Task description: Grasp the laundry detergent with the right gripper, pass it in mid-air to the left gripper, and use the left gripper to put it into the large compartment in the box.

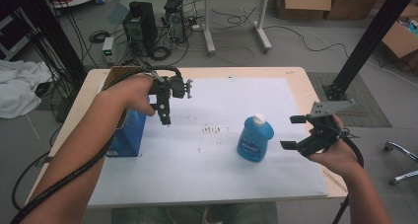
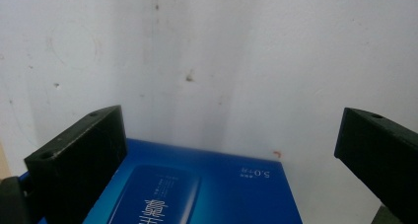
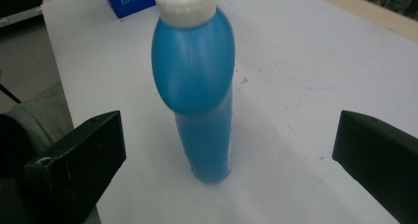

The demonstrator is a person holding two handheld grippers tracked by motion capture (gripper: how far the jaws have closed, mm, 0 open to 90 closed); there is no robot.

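Note:
A blue bottle [image 1: 255, 139] with a white cap stands upright right of centre on the white mat [image 1: 197, 169]. My right gripper [image 1: 293, 131] is open just to its right, jaws wide and pointed at it. In the right gripper view the bottle [image 3: 197, 86] stands ahead of the open right gripper [image 3: 229, 152], apart from both jaws. A blue box [image 1: 129, 135] stands at the mat's left edge. My left gripper [image 1: 167, 116] hovers beside the box's top, pointing down. In the left gripper view, the left gripper [image 2: 229, 150] is open above the mat, with the box [image 2: 197, 189] below its left jaw.
The wooden table [image 1: 300, 83] borders the mat. Brown stains [image 1: 212, 130] mark the mat's middle. A black post [image 1: 365, 41] rises off the table's right rear corner. Computer towers [image 1: 140, 29] and cables lie on the floor behind. A white cloth [image 1: 19, 86] lies at the left.

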